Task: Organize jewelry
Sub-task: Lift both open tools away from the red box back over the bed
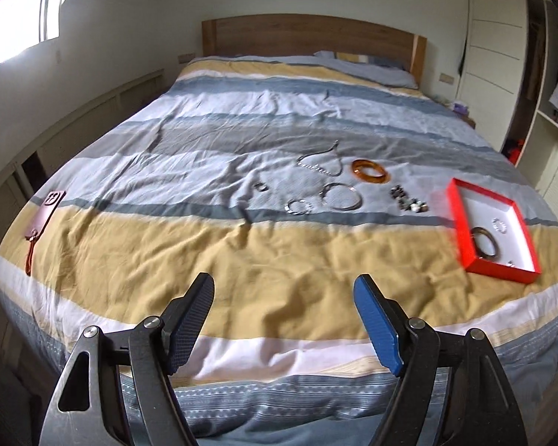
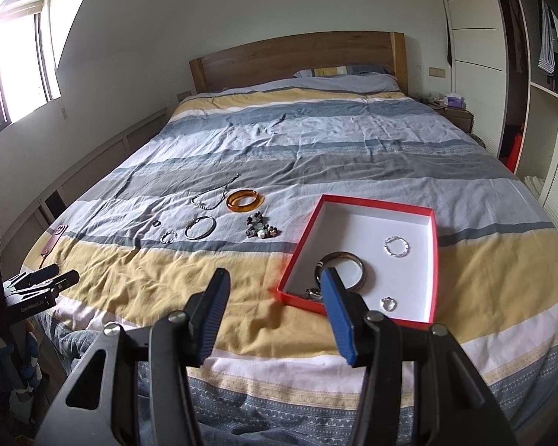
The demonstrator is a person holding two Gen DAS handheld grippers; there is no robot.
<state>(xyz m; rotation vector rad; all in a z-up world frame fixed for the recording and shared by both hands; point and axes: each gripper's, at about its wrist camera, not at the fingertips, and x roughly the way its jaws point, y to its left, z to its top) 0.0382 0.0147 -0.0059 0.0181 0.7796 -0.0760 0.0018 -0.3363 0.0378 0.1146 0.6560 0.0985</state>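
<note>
Nearest the left wrist camera, the left claw (image 1: 284,286) hung over the foot of the bed (image 1: 204,260) with its two fingers spread wide and nothing between them. The right claw (image 2: 275,278) hovered over the same yellow stripe of the bedspread, its fingers likewise parted and empty, the blue pad (image 2: 336,316) overlapping the near edge of the red box (image 2: 301,245) in the picture; whether it touched the box could not be told.

The red box lay on the bedspread at the right, open at the top, with a white floor. Inside it lay a dark bangle (image 2: 357,260), a thin silver ring of twisted wire (image 2: 397,246), a small clear piece (image 2: 387,303) near the front wall, and another small item partly hidden behind the blue pad.

To the left of the box, loose on the blue and grey stripes, lay the rest of the jewelry: a heap of dark beads with one white pearl (image 2: 261,227), an amber bangle (image 2: 244,199), a silver chain necklace (image 2: 212,195), a thin silver bangle (image 2: 200,227), a small twisted silver bracelet (image 2: 168,237) and a tiny dark ring (image 2: 156,223).

Well off to the left edge of the bed lay a pink phone (image 1: 50,210) with a strap. A wooden headboard (image 1: 308,35) stood at the far end.
</note>
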